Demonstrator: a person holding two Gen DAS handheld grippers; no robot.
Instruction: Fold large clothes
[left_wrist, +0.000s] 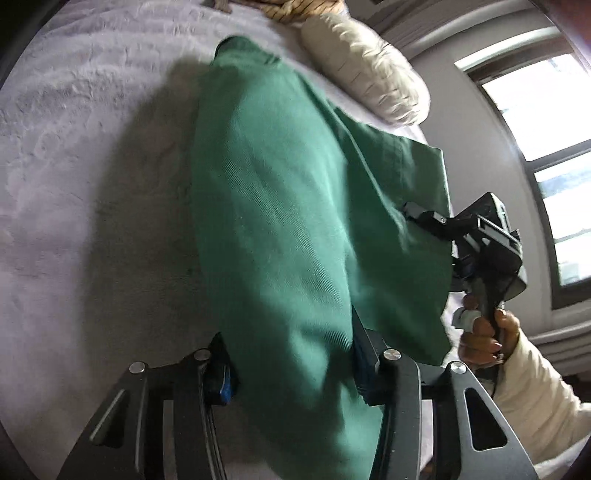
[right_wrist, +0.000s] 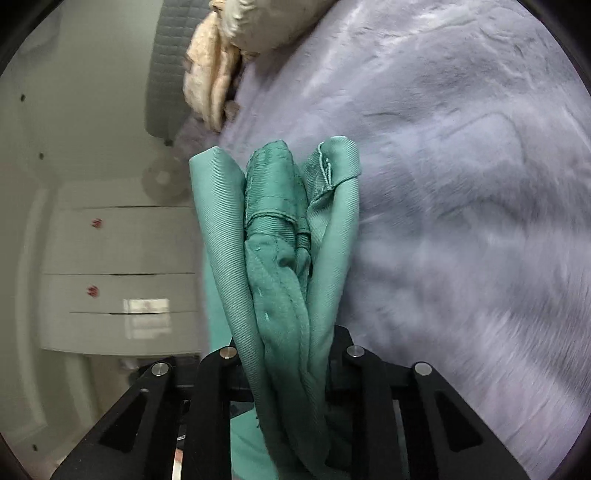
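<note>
A large green garment hangs above a pale lilac plush blanket. My left gripper is shut on its near edge, and the cloth drapes away from the jaws. My right gripper shows in the left wrist view at the right, held by a hand, clamped on the garment's far edge. In the right wrist view my right gripper is shut on a bunched fold of the green garment, with hems sticking up between the jaws. The fingertips are hidden by cloth in both views.
A cream fluffy pillow lies at the blanket's far edge. A window is on the right wall. In the right wrist view a white drawer unit stands left of the bed, with a cream pillow and peach cloth above.
</note>
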